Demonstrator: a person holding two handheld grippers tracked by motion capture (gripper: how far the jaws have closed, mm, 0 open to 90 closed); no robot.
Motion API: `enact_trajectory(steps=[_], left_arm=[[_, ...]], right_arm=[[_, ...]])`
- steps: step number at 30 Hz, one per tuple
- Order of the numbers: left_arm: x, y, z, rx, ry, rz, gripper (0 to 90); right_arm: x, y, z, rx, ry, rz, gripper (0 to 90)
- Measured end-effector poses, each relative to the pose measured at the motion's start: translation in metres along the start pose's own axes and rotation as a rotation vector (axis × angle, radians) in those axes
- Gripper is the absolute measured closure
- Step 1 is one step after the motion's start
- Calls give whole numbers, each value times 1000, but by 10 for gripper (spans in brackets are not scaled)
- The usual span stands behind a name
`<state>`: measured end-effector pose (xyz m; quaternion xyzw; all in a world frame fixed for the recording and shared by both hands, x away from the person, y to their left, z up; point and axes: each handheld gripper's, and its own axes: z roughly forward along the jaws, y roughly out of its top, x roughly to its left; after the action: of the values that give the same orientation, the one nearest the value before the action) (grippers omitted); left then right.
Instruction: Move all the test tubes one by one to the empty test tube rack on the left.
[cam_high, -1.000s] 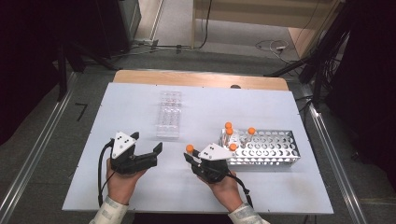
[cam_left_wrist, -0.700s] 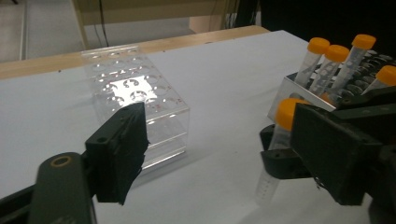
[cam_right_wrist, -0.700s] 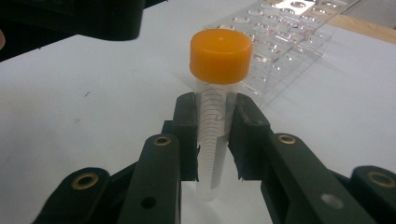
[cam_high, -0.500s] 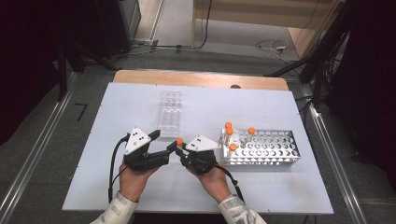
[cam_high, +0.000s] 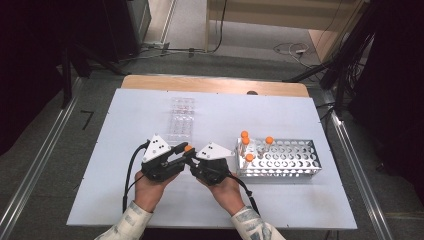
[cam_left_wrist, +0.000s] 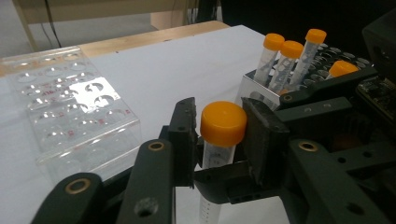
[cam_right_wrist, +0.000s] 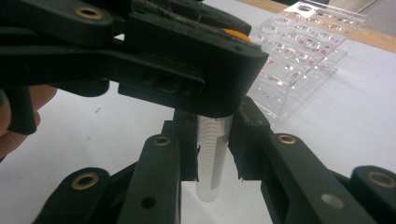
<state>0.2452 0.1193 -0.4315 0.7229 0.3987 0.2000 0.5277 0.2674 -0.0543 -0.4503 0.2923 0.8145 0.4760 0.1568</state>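
Orange-capped tube (cam_left_wrist: 222, 135) upright at desk (cam_high: 300, 115) centre, nine o'clock of metal rack (cam_high: 280, 161); left gripper (cam_left_wrist: 219, 140) fingers just closed round cap, right gripper (cam_right_wrist: 214, 140) fingers clamping clear body.

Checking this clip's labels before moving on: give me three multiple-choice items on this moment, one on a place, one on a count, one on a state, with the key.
1. Where does the clear rack lie?
A) on the table, beyond the held tube
B) inside the metal rack
C) on the floor
2. How many orange-capped tubes stand in the metal rack?
A) two
B) four
C) seven
3. The held tube is:
A) lying flat
B) clamped by both grippers
C) standing in the clear rack

Key:
1 A: the high view shows it farther up the table.
2 B: four orange caps rise at its left end.
3 B: the left gripper, whose fingers have just been closing, presses on the cap, and the right gripper on the body.
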Motion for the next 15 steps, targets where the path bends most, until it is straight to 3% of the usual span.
enact_trajectory(steps=[6, 9, 12, 13, 15], left_arm=[[1, 2, 3, 7, -7, -6, 703], [2, 5, 4, 4, -8, -8, 704], [4, 9, 4, -3, 0, -5, 704], [5, 11, 5, -6, 3, -5, 704], [6, 15, 6, -4, 3, -10, 704]], right_arm=[[-3, 0, 0, 8, -1, 14, 706], [-6, 0, -1, 15, 21, 23, 544], [-7, -1, -3, 30, 37, 23, 471], [-8, -3, -6, 39, 49, 36, 365], [-7, -5, -11, 46, 44, 36, 325]])
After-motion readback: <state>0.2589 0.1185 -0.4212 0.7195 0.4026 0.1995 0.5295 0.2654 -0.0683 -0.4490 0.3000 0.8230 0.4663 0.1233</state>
